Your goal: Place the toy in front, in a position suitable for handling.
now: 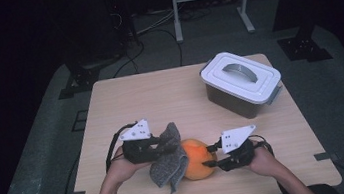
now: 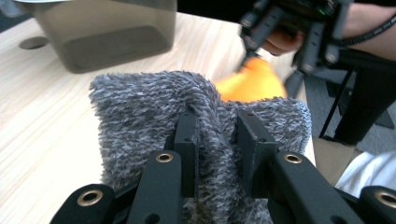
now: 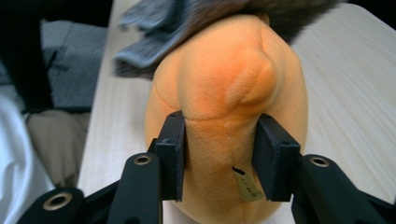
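An orange plush toy (image 1: pixel 199 158) lies near the table's front edge. My right gripper (image 1: pixel 216 152) is shut on its right end; in the right gripper view the pads (image 3: pixel 173 149) squeeze a fold of the orange plush toy (image 3: pixel 224 88). A grey fluffy cloth (image 1: pixel 169 159) drapes against the toy's left side. My left gripper (image 1: pixel 164 147) is shut on that cloth; in the left gripper view the grey cloth (image 2: pixel 149 116) bunches between the fingers (image 2: pixel 186 140), with the orange toy (image 2: pixel 250 84) and the other gripper beyond it.
A grey lidded storage box (image 1: pixel 242 83) with a handle on its white lid stands at the table's back right. The wooden table (image 1: pixel 140 101) has bare surface at the back left. The person's forearms come in from the front edge.
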`<state>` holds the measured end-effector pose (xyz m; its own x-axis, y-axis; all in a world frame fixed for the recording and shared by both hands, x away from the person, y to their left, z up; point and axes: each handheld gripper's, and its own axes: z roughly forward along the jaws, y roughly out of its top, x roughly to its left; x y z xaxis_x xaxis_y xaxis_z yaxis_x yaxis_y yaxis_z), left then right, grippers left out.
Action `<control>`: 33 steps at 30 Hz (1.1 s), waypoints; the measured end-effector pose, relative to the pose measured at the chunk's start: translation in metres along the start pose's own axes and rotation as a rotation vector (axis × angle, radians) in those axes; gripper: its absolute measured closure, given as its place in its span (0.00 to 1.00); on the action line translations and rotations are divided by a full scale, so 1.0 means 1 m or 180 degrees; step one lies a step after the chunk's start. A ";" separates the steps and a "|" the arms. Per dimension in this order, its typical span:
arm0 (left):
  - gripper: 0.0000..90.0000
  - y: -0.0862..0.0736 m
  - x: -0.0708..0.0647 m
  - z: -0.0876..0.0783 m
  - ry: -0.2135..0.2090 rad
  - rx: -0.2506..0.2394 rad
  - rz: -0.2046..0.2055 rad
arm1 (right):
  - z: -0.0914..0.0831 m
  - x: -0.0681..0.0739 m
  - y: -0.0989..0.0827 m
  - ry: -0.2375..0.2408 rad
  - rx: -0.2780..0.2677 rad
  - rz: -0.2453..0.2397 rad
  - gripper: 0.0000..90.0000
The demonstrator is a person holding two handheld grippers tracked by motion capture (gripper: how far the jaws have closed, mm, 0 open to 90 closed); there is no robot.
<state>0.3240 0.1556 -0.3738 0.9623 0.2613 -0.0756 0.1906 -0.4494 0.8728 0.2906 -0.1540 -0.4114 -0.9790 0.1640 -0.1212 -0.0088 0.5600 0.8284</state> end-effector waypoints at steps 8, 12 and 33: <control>0.80 -0.009 0.004 0.009 -0.0316 0.0010 -0.0160 | -0.008 -0.014 -0.005 -0.0010 0.0101 0.0473 0.45; 0.80 -0.003 -0.004 0.014 -0.0435 0.0053 -0.0074 | -0.004 -0.012 -0.006 0.0031 0.0106 0.0391 0.52; 0.79 0.003 -0.009 0.023 -0.0612 -0.0009 -0.0116 | 0.010 0.008 0.003 0.0161 0.0119 -0.0182 0.61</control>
<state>0.3200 0.1320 -0.3820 0.9742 0.1092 -0.1975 0.2255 -0.4401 0.8692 0.2846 -0.1433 -0.4152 -0.9861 0.0901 -0.1393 -0.0584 0.5974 0.7998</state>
